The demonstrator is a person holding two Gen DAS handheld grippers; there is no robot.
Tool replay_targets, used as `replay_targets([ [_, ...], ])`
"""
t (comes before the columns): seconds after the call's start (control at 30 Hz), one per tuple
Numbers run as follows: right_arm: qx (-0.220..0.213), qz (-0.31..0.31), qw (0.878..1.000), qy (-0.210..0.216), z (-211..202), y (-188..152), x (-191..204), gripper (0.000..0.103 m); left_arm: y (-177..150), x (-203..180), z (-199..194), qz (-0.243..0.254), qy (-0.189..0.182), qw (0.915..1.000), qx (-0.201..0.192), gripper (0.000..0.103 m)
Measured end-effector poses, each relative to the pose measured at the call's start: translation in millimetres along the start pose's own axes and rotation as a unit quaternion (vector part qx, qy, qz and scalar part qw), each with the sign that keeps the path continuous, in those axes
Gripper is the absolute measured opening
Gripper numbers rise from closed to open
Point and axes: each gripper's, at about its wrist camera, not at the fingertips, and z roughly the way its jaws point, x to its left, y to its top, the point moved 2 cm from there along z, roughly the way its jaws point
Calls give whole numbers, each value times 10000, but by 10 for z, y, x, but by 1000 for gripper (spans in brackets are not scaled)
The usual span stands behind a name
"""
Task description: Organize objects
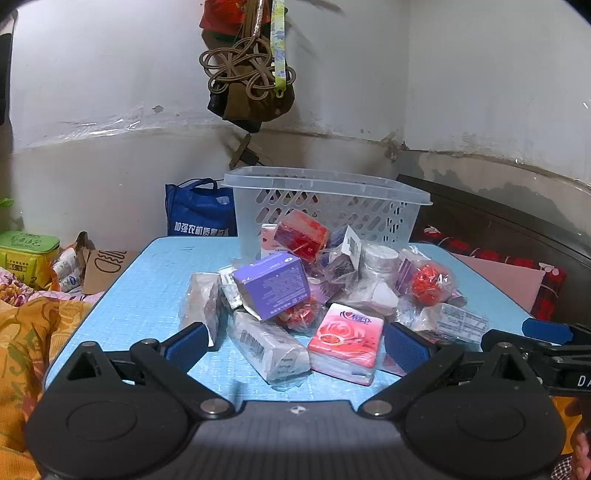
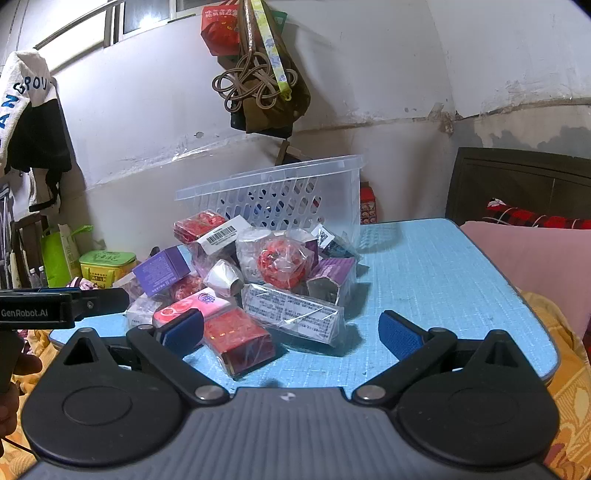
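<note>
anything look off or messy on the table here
Yes. The packets lie in a jumbled pile on the blue table, stacked on each other at odd angles in front of the basket, which looks empty. A purple box sits tilted atop the heap. Both grippers, left and right, are open.

Cut off at the top edge of the left wrist view: red hanging bag (image 1: 218, 14). Largely buried under the pile, centre frame: red cellophane-wrapped ball (image 1: 299, 314). Unreadably small at centre right: print on clear-wrapped white packet (image 1: 458, 321). Hidden behind translucent perforated plastic basket (image 2: 288, 192), right wrist view: red patterned box (image 2: 367, 205).
</note>
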Motion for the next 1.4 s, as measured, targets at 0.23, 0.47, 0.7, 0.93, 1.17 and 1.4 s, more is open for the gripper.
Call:
replay_targets([
  [0.23, -17, 10, 10000, -22, -1, 8, -12, 103, -6, 30, 3, -51, -8, 10000, 15, 103],
  [0.47, -1, 24, 10000, -21, 8, -6, -19, 103, -20, 27, 7, -62, -21, 10000, 21, 103],
  [0.7, -32, 24, 10000, 19, 1, -15, -20, 103, -18, 35, 15, -93, -23, 10000, 13, 103],
  [0.93, -33, 34, 10000, 22, 7, -12, -22, 103, -15, 53, 5, -118, -23, 9999, -22, 103],
  [1.17, -23, 44, 10000, 25, 9, -17, -27, 103, -27, 37, 12, -96, -45, 9999, -4, 103],
  [1.4, -42, 61, 9999, 93, 7, -17, -25, 103, -21, 32, 15, -107, -55, 9999, -21, 103],
])
